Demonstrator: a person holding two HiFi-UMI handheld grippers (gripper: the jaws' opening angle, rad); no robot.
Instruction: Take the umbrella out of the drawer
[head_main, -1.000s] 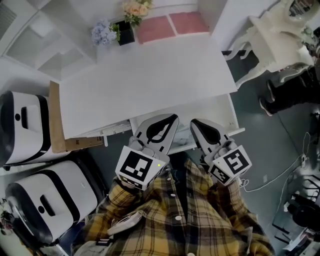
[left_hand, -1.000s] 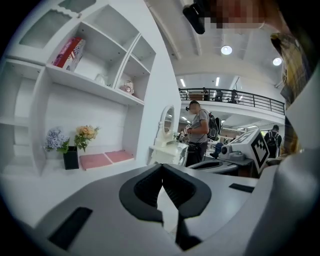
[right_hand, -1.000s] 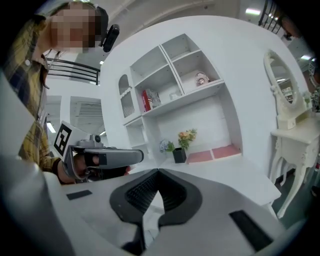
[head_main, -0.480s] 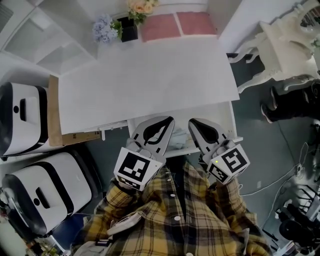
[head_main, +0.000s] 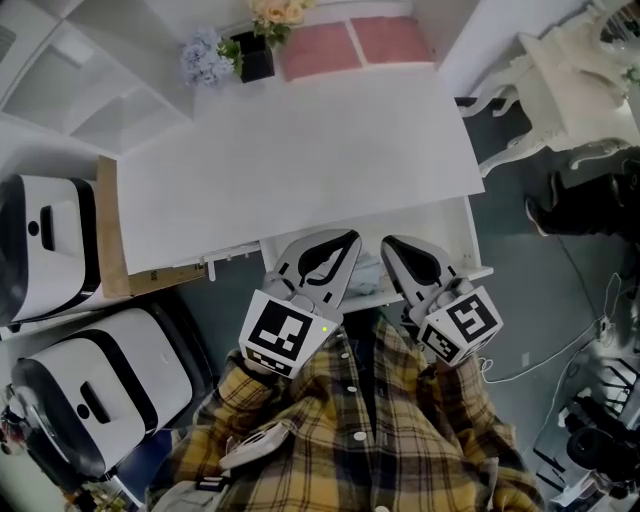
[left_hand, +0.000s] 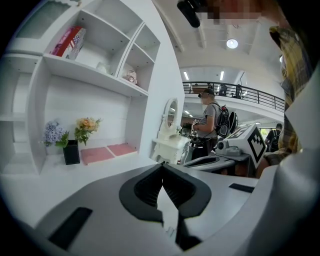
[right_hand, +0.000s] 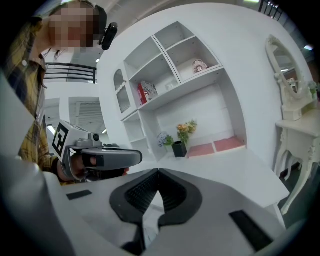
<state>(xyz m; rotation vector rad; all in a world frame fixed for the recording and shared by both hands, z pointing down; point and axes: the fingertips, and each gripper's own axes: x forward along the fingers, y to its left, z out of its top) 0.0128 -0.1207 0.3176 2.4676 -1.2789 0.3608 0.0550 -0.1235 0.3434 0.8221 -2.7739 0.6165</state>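
Left gripper (left_hand: 162, 166): jaws closed, tips meeting, nothing between them. Right gripper (right_hand: 158, 171): same, tips together and empty. I hold both side by side just in front of my plaid shirt (head_main: 350, 430), pointing forward and a bit down at the desk edge. Their marker cubes sit nearest me, left one (head_main: 285, 333), right one (head_main: 462, 325).

The tips of both reach over the open drawer (head_main: 468, 235), which is pulled out from under the white desk top (head_main: 300, 170). Neither gripper touches anything that I can make out.

Umbrella: only a pale grey-blue bundle (head_main: 366, 272) shows in the drawer, in the gap between my two grippers. It is mostly covered by them, so I can't confirm its shape.

The desk top is bare apart from the far edge, where a black vase of flowers (head_main: 255, 60) stands beside two pink mats (head_main: 355, 45). A white shelf unit (right_hand: 165, 75) rises behind the desk, with a red-and-white box (right_hand: 147, 91) in one compartment.

A brown board (head_main: 112, 235) lies along the desk's left edge. Two white-and-black machines (head_main: 50, 245) stand on the floor left of it. To the right of the desk is a white dressing table (head_main: 570, 80) with a mirror. In the left gripper view, a person with a backpack (left_hand: 210, 117) stands in the background.
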